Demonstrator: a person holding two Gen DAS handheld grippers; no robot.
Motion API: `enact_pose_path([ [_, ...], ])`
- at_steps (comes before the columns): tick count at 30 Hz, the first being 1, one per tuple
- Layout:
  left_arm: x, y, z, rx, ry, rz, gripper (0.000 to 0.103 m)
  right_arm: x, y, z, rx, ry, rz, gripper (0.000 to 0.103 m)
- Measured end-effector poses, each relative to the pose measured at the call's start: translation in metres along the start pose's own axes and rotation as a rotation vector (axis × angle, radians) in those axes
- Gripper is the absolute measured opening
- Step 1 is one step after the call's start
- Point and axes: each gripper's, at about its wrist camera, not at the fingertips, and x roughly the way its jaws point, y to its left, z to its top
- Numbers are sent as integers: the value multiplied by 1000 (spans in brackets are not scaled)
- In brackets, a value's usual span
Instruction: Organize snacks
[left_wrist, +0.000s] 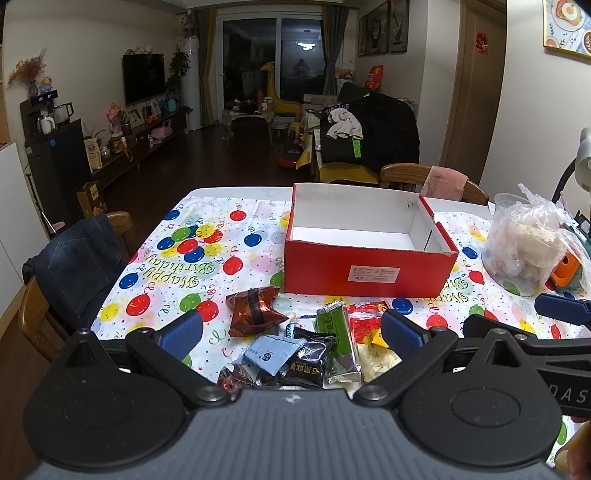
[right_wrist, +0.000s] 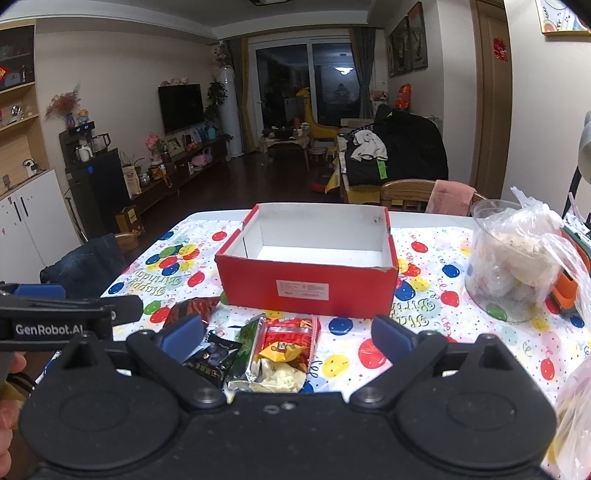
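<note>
A: Where are the snacks?

B: The pile of small foil snack packets (left_wrist: 306, 343) lies on the balloon-printed birthday tablecloth (left_wrist: 177, 258), just in front of the open red cardboard box with white inside (left_wrist: 369, 273). The box holds nothing.

A: And the 2 tools?

B: The left gripper (left_wrist: 291, 330) has its jaws wide apart above the pile, holding nothing. The right gripper (right_wrist: 288, 334) also stands spread and grips nothing.

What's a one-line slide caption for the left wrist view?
Open left gripper hovers over a pile of snack packets before an empty red box on a balloon-print tablecloth.
</note>
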Motion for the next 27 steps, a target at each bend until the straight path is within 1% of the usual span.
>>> enact_pose_path([
  [4,3,3,0,6,6,6,103,1,2,0,-12,-1,9,97],
  [8,15,11,-1,12,37,-13,103,9,6,0,-6,8,0,98],
  [12,37,24,-4,-7,104,-36,103,24,11,0,-7,55,-11,96],
  [14,48,32,-7,-16,135,-50,103,33,13,-3,-10,91,-2,93],
  [18,71,50,-9,-45,176,-61,103,56,15,-12,-22,167,-11,88],
  [20,81,58,-6,-63,185,-57,103,65,16,-15,-11,196,-14,88],
  [24,105,68,4,-55,195,-34,103,81,15,-14,-12,206,-29,88],
  [27,129,75,14,-63,229,-30,103,96,11,-10,-3,217,-36,88],
])
